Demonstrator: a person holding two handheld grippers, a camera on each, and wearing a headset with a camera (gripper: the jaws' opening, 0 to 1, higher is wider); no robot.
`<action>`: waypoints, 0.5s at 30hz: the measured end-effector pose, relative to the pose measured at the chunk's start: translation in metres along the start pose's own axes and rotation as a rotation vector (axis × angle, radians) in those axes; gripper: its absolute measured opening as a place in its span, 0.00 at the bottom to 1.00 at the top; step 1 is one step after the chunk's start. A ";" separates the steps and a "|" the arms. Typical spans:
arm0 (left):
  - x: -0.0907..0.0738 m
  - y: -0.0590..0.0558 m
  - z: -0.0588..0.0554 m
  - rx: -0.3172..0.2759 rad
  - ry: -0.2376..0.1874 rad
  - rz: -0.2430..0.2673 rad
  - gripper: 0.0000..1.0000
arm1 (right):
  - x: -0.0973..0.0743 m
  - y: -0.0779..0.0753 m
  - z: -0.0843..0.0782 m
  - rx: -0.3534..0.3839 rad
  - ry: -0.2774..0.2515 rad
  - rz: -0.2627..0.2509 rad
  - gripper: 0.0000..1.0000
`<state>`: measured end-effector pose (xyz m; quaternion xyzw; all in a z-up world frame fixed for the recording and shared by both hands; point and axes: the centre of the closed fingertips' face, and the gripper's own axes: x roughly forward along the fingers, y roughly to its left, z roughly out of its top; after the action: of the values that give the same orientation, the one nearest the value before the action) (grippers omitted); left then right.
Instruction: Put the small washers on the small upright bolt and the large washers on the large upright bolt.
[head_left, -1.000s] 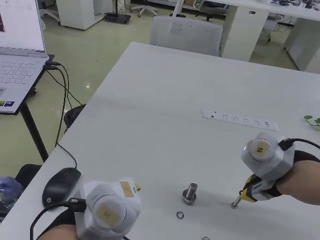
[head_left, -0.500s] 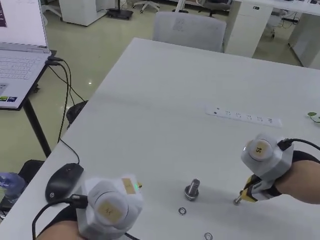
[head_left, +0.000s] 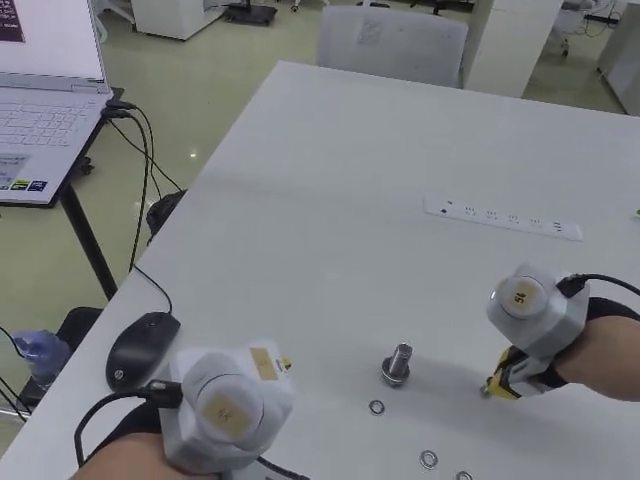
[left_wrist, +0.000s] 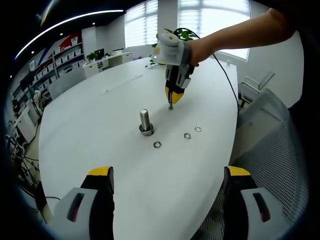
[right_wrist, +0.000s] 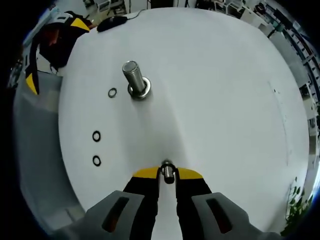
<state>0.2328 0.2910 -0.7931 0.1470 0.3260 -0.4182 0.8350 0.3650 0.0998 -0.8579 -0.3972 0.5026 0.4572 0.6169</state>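
Observation:
The large bolt (head_left: 397, 362) (left_wrist: 145, 121) (right_wrist: 134, 80) stands upright on the white table (head_left: 330, 200). To its right, my right gripper (head_left: 497, 385) (left_wrist: 172, 95) (right_wrist: 167, 175) is shut on the small bolt (right_wrist: 167, 171) (left_wrist: 170, 104), holding it upright with its lower end at the table top. Three washers (head_left: 376, 407) (head_left: 428, 459) (head_left: 463, 476) lie flat near the large bolt, towards me. My left gripper (left_wrist: 169, 175) (head_left: 232, 408) is open and holds nothing. It hangs at the near left, well short of the washers (left_wrist: 157, 144).
A white power strip (head_left: 500, 218) lies farther back on the table. A black mouse (head_left: 140, 348) rests at the table's left edge, with its cable trailing. A laptop (head_left: 45, 80) sits on a side stand to the left, and a grey chair (head_left: 392, 45) stands at the far end.
The head camera has tilted down, bringing more washers into view. My right gripper stays shut on the small bolt beside the large bolt, and my left gripper has barely moved.

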 end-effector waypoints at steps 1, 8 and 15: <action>0.000 0.000 0.000 0.000 0.001 0.000 0.90 | 0.003 -0.001 -0.001 -0.002 0.003 0.003 0.12; 0.001 -0.002 -0.002 0.002 0.015 -0.005 0.89 | 0.009 0.002 -0.002 -0.011 0.018 0.015 0.12; 0.001 -0.001 -0.002 0.004 0.017 -0.006 0.88 | 0.013 0.007 -0.004 -0.021 0.026 0.020 0.12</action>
<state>0.2313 0.2910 -0.7950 0.1513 0.3326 -0.4200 0.8307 0.3580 0.1001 -0.8717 -0.4047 0.5095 0.4633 0.6016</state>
